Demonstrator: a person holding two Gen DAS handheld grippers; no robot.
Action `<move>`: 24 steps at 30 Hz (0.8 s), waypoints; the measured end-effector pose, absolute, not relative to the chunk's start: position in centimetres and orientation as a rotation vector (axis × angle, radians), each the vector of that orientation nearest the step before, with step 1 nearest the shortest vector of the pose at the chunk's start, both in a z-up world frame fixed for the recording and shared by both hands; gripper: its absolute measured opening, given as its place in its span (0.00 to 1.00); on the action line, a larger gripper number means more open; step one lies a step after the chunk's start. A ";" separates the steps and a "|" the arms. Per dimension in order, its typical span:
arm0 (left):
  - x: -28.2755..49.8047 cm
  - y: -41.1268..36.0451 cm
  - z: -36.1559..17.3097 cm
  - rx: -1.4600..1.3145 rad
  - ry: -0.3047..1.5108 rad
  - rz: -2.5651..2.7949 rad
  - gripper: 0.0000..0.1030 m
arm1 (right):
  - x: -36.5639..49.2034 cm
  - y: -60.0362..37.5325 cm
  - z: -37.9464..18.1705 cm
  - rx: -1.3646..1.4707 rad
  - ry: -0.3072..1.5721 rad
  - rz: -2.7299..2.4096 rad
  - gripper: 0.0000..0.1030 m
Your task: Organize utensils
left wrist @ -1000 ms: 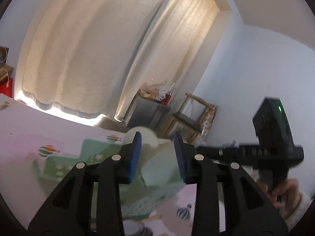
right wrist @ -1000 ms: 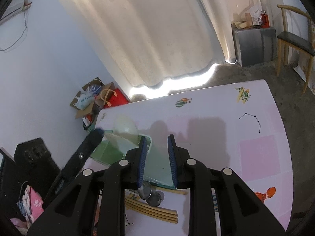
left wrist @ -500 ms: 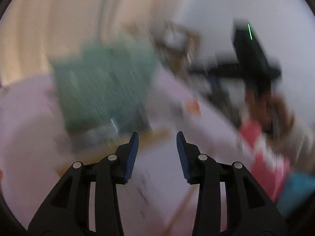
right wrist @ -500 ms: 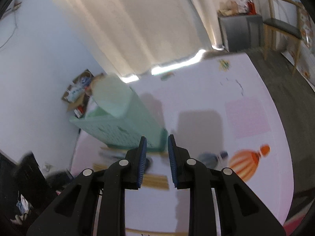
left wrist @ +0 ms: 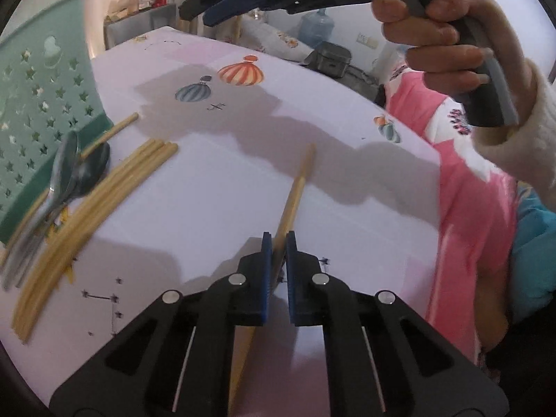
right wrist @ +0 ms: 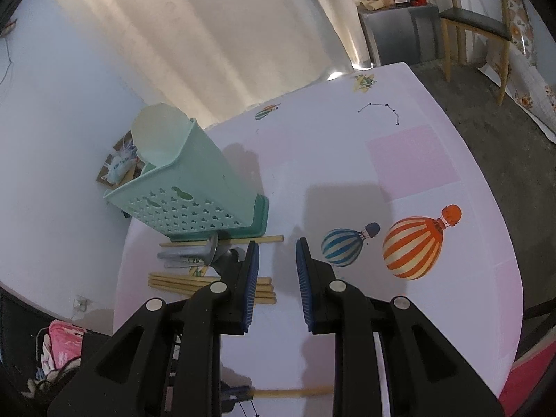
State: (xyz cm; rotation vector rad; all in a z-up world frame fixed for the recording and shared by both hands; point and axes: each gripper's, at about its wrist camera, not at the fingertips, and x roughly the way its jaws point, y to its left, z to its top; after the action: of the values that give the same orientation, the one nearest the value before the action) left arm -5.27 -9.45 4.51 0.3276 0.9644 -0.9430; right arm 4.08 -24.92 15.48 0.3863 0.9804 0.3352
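Observation:
A single wooden chopstick lies on the pale table. My left gripper points down at it and its jaws are closing, the blue pads pinching its near part. The same chopstick shows at the bottom of the right wrist view. A bundle of chopsticks and metal spoons lie beside the green perforated basket. My right gripper hovers open over the table with nothing between its fingers; it also appears as right gripper, held by a hand.
One more chopstick lies against the basket's base. The tablecloth carries balloon prints. Beyond the table stand a wooden chair and a grey cabinet. Pink fabric lies past the table's right edge.
My left gripper swung down from facing the curtain and basket to the table, and its jaws narrowed around the single chopstick. My right gripper sank a little toward the table.

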 end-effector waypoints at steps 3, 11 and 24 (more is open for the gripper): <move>-4.4 -8.4 4.7 0.349 0.954 -0.893 0.06 | 4.0 -25.0 15.1 0.400 0.986 0.345 0.22; -1.6 -4.8 5.2 0.561 0.872 -0.669 0.05 | 4.0 -24.1 14.9 0.403 0.990 0.375 0.22; 0.6 -1.7 7.1 0.598 0.780 -0.507 0.09 | 5.0 -22.4 13.6 0.415 1.022 0.405 0.22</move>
State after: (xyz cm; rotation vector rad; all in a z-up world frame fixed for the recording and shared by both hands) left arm 0.58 -1.69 7.09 0.5979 0.7799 -0.5069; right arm 4.99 -22.45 13.57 0.4152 1.0224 0.4045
